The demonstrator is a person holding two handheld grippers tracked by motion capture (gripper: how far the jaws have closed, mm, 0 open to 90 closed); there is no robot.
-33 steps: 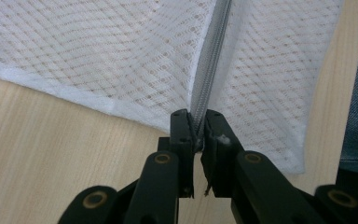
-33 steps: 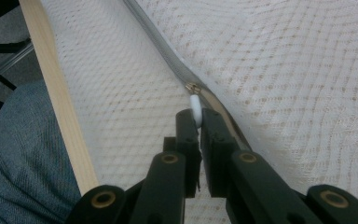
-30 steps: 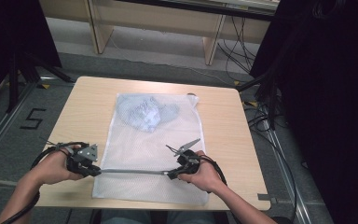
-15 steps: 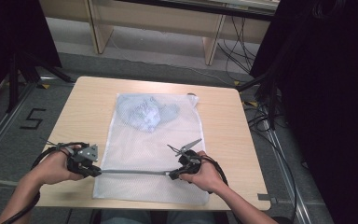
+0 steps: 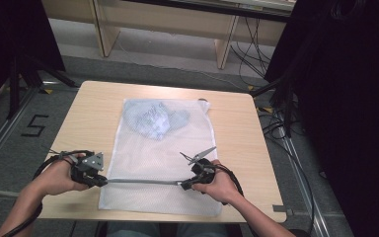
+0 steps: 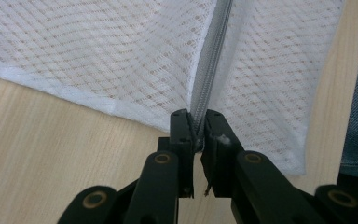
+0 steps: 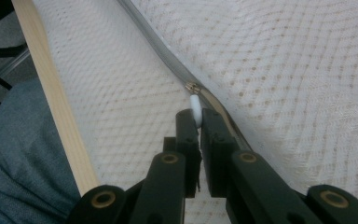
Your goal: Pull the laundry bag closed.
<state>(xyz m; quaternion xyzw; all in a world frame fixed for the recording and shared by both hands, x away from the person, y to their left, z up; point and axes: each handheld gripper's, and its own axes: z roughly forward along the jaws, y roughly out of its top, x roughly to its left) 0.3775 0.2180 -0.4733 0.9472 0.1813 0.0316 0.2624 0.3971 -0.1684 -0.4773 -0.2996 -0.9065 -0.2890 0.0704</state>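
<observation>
Between its black jaws, the left gripper [image 6: 196, 122] is clamping the grey zipper tape [image 6: 209, 60] at the end of a white mesh laundry bag [image 5: 158, 163]. Along that zipper, the right gripper [image 7: 198, 119] is pinching the white zipper pull [image 7: 196, 108]. Beyond both, a bluish crumpled garment [image 5: 153, 116] is lying inside the bag on the pale wooden table [image 5: 94, 113].

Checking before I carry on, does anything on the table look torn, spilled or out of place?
Nothing stands out. The mesh bag lies flat, a bluish garment inside. The left gripper clamps the zipper; the right gripper pinches the pull tab.
</observation>
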